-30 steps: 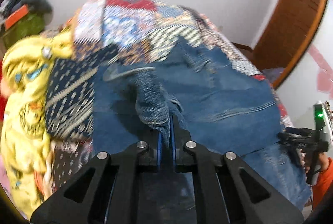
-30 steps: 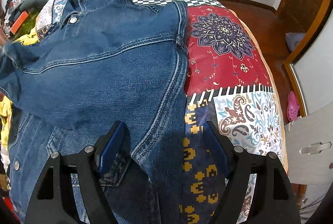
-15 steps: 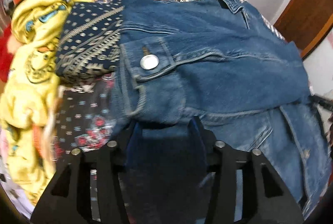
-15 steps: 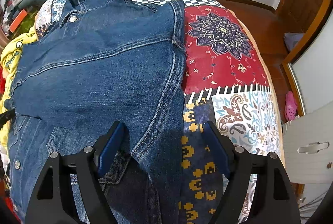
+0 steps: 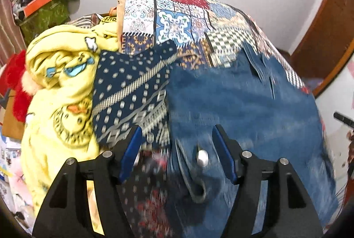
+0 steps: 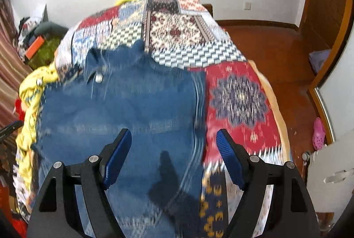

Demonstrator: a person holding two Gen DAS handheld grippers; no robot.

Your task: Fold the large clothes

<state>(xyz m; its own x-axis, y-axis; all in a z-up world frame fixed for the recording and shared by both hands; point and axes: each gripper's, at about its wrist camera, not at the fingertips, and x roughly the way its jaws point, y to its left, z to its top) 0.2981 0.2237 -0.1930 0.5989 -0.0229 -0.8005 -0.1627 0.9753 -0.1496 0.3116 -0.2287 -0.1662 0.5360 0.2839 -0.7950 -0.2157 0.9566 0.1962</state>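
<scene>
Patchwork bedspread [image 6: 239, 96] covers the bed; white walls behind. Left gripper [image 5: 176, 145]: jaws opening, denim jacket [image 5: 239, 109] edge and its cuff button [image 5: 203, 158] below them, unpinched. Right gripper [image 6: 173, 145] is released, hovering over the jacket [image 6: 124, 109]. Jacket lies centre frame in both views, collar [image 6: 99, 65] toward upper frame, long axis apparently bottom-to-top. Judgement: smooth the folded sleeve flat, then regrip both hem corners evenly.

No legible text, blurred dark lettering on yellow fabric [image 5: 110, 19] unreadable
</scene>
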